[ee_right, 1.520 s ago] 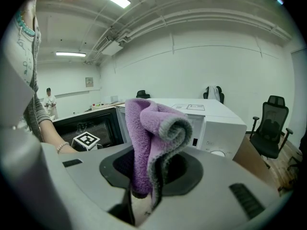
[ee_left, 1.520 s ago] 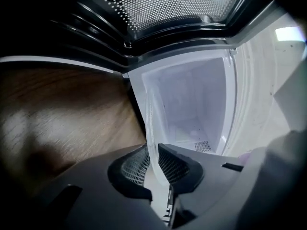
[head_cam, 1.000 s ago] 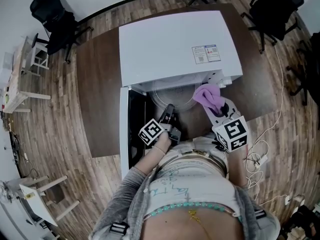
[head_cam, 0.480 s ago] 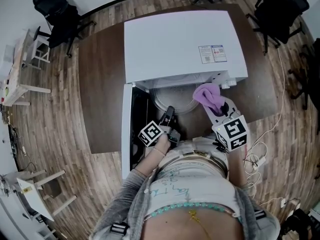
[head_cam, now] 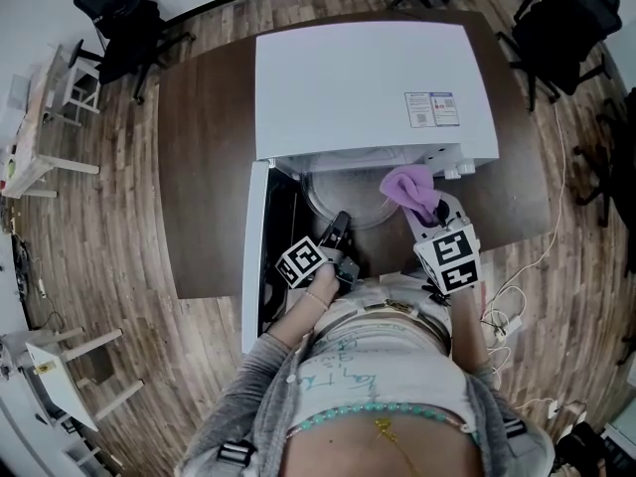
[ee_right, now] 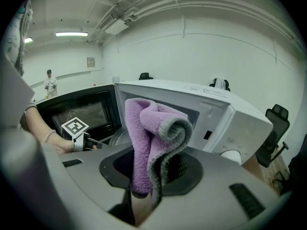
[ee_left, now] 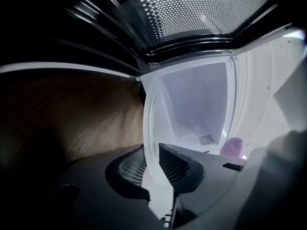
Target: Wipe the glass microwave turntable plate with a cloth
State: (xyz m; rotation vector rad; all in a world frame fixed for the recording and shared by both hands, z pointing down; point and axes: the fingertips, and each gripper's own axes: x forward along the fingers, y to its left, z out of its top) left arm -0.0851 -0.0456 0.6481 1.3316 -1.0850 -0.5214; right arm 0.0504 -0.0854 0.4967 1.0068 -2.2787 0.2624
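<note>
Now, the glass turntable plate (head_cam: 343, 205) sits at the mouth of the open microwave (head_cam: 368, 87), its near rim poking out toward the person. The left claw (ee_left: 152, 163) is clenched on that rim: in the left gripper view the clear edge runs straight down between the two mesh pads, and the white cavity shows through the glass. So the plate is held and steadied, and that part of the job looks done.

Over to the right claw (ee_right: 153, 172). It is clamped on a folded purple cloth (ee_right: 153, 133) with a grey edge, which stands up out of the jaws in a loose roll. From the head view the cloth hangs just over the plate's right side, very near it. The right gripper view shows the plate beyond the cloth, and I cannot see them touching. My call is that the wipe itself has not begun. Both tools are in place, and all the rubbing of the glass is left to do.

Moving outward, the microwave door (head_cam: 253, 256) swings wide to the left, with its perforated window (ee_left: 192, 8) overhead in the left gripper view. A white knob (ee_right: 233, 156) sits on the control panel, and the whole oven rests on a dark brown bench (head_cam: 209, 167).

As for writing, there is a printed label (head_cam: 433, 108) on the microwave's top, red and blue blocks with fine text far too small to read. Both claws carry black-and-white square markers, patterns only. Green scrawled lettering runs across the person's shirt (head_cam: 343, 371), and I cannot make it out. No brand name shows anywhere.
</note>
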